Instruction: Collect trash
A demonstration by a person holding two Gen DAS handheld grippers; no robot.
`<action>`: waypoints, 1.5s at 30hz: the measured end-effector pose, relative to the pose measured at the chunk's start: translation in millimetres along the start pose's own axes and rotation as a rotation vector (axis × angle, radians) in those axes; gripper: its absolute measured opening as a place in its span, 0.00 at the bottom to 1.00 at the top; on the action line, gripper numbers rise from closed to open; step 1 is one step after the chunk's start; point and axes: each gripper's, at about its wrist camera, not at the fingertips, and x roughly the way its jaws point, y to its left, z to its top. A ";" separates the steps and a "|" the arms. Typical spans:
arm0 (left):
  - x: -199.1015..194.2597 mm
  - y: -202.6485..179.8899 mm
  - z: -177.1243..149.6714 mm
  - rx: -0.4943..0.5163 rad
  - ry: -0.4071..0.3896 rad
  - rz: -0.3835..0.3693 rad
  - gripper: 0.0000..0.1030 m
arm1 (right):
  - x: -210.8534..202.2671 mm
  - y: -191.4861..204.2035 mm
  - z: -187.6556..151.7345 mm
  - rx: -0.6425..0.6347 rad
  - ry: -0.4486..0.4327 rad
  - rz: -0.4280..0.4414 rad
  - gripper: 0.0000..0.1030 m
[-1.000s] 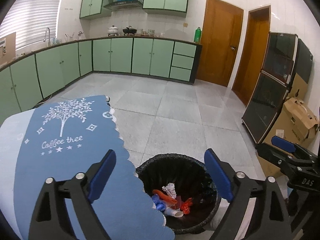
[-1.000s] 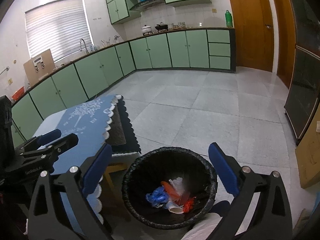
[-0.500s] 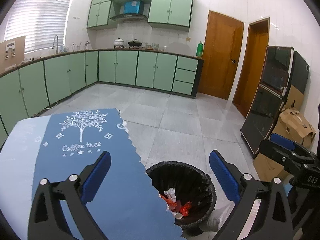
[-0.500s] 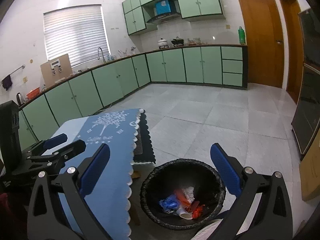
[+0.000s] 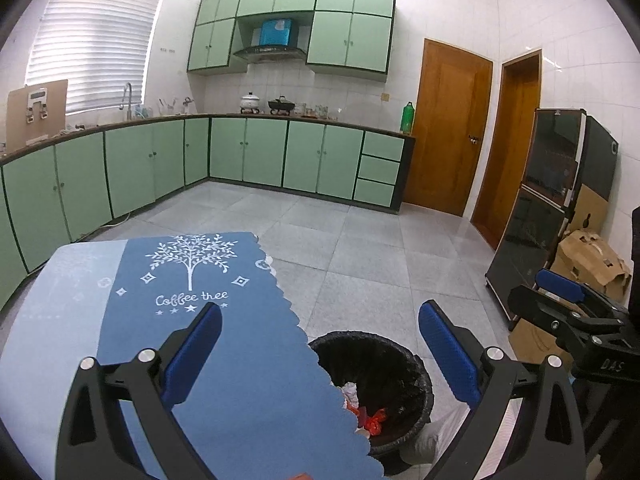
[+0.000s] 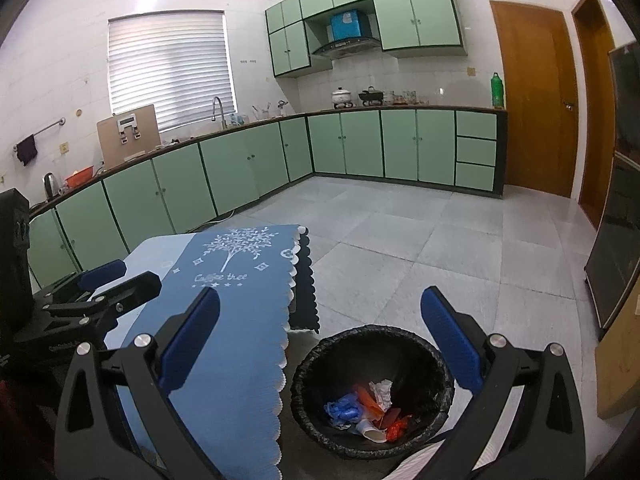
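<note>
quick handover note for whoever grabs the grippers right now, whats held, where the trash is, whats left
Left gripper: open, empty, above the table's blue cloth.
Right gripper: open, empty, above the bin.
Bin: black-lined, on the floor at the table's right edge. It holds a blue wad, white crumpled paper, red scraps and a small cup.
Done: that trash is already in the bin.
Left: the visible cloth looks clear, apart from an orange sliver at the left view's bottom edge that might be trash. Check the near table edge, which is mostly out of view.
</note>
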 end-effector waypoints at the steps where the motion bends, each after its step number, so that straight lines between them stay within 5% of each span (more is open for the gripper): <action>1: -2.2 0.5 -0.2 0.000 -0.003 0.002 0.94 | -1.8 2.2 0.0 -0.003 -0.003 0.002 0.95; 45: -33.7 -2.9 -2.9 0.016 -0.062 0.024 0.94 | -24.6 27.2 -5.5 -0.034 -0.038 0.038 0.95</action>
